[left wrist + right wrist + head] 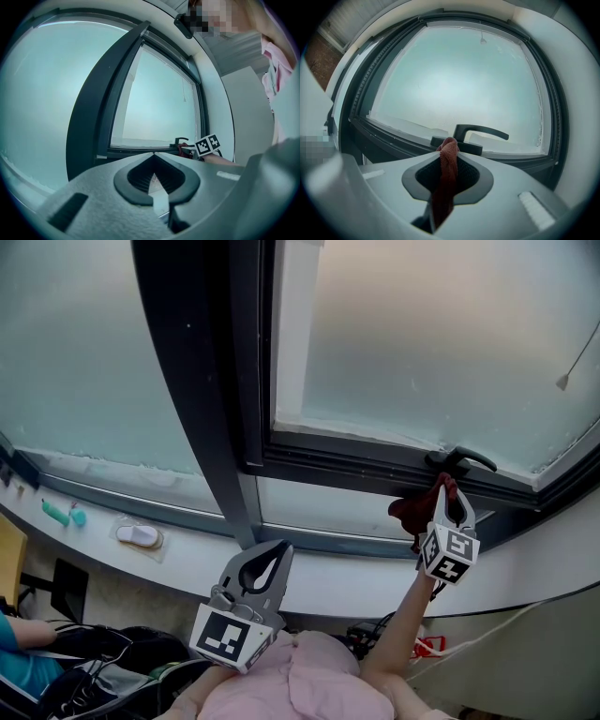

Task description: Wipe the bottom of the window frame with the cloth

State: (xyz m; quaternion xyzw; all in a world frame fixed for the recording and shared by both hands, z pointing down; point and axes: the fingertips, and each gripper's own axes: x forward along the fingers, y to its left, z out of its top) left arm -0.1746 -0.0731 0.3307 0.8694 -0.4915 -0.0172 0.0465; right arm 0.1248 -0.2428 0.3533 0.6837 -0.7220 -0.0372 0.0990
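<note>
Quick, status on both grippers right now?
Left gripper: fingers closed, holding nothing.
Right gripper: fingers closed on the red cloth, just in front of the window handle.

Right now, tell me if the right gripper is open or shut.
Shut on the red cloth: the right gripper pinches it, near the window handle.

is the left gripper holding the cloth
No, the left gripper has its jaws shut on nothing, while the cloth is pinched in the right gripper.
</note>
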